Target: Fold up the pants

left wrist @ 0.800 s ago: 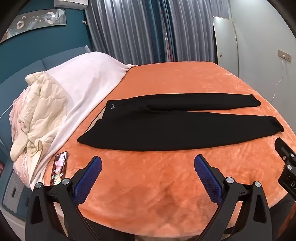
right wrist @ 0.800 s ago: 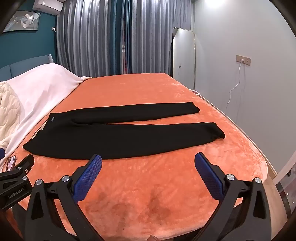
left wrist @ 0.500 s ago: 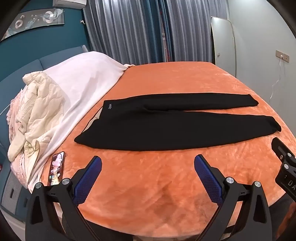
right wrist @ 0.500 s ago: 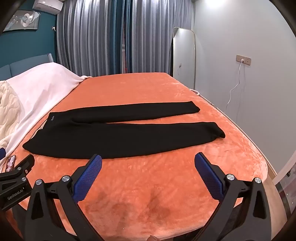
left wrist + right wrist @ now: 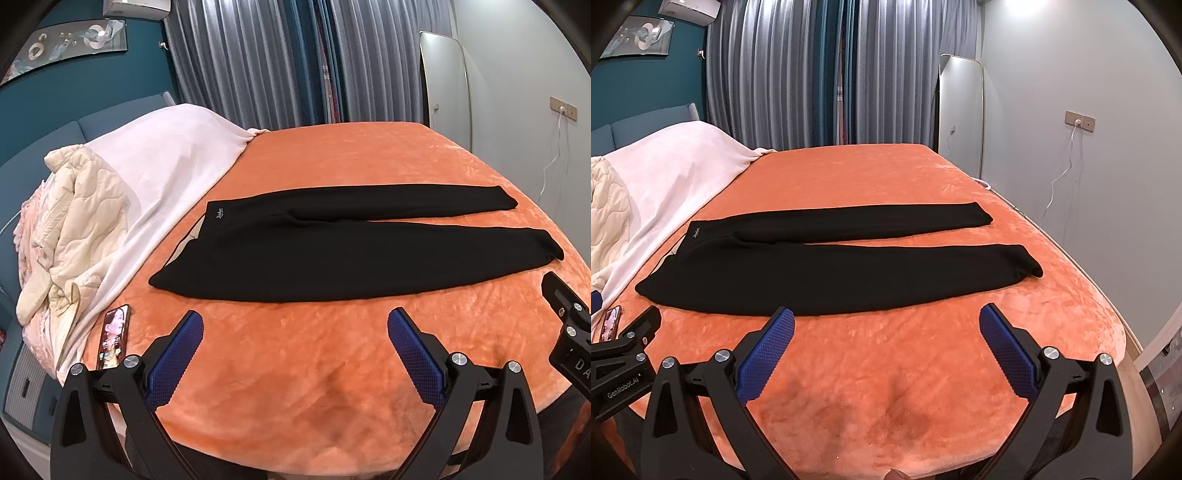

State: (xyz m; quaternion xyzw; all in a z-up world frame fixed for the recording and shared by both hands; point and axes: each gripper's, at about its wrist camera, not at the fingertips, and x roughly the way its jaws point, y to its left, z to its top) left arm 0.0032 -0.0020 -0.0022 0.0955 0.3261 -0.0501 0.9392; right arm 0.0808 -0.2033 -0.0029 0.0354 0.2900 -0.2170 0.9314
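Black pants (image 5: 332, 254) (image 5: 827, 273) lie flat on the orange bed cover (image 5: 295, 362) (image 5: 886, 369), waistband to the left, both legs stretched to the right and slightly apart. My left gripper (image 5: 295, 325) hovers over the bed's near edge, short of the pants, jaws wide open and empty. My right gripper (image 5: 886, 321) is likewise open and empty, just short of the near leg's hem side. Part of the right gripper's body shows at the right edge of the left wrist view, and the left gripper's body at the left edge of the right wrist view.
A white blanket (image 5: 159, 173) and a cream quilted jacket (image 5: 70, 229) are heaped at the left end of the bed. A phone (image 5: 114, 336) lies face up by the near left corner. Grey curtains, a tall mirror (image 5: 960, 114) and a wall socket with a cable (image 5: 1078, 122) stand beyond.
The left wrist view has shifted slightly, so the pants sit a little further left and higher in it. The right view is nearly unchanged. Both grippers stay open.
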